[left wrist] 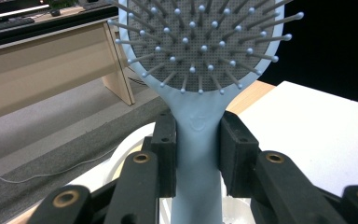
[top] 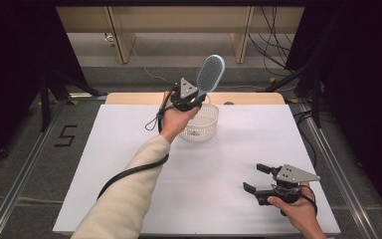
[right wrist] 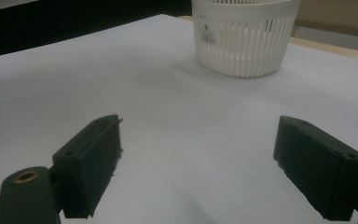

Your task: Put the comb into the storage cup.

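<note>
Brush (top: 210, 73) pinched at handle by left gripper (top: 188, 95), head up, just above basket (top: 200, 123). Right gripper (top: 256, 180) jaws spread, near right.

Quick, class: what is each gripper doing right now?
Left gripper: closed on the handle of the blue hairbrush, held above the white basket.
Right gripper: open, holding nothing, over the white table.

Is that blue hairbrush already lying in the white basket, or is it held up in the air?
Held up. The left tool clamps the hairbrush by its handle, head raised above the basket.
</note>
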Tool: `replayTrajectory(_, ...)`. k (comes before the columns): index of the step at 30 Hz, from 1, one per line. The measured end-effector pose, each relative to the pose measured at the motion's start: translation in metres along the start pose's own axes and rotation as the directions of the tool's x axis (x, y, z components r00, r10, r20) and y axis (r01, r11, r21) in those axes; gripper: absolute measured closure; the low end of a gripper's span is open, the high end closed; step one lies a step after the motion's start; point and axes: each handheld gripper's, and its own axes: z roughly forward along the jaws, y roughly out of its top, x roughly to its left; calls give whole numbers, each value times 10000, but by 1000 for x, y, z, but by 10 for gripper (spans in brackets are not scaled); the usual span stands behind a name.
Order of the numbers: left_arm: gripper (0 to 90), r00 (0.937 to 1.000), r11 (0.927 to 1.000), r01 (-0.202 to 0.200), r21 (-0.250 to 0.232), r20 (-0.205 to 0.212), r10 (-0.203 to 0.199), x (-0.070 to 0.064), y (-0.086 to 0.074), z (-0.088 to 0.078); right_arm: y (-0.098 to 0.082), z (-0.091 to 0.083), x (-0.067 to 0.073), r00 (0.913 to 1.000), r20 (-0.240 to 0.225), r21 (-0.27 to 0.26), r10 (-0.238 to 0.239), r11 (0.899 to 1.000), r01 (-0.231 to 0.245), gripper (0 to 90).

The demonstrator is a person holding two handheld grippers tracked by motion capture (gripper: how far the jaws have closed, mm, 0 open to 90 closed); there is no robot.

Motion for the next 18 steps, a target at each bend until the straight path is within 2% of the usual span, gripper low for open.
replayTrajectory(10,700,9998,9998,-175,-23,97,175,1,-4,4,0,0,0,10000,-12,6,9,10000,-9,158)
replayTrajectory(18,700,9998,9998,-168,51,138,167,0,-9,5,0,0,1,10000,-23,20,19,10000,-19,158)
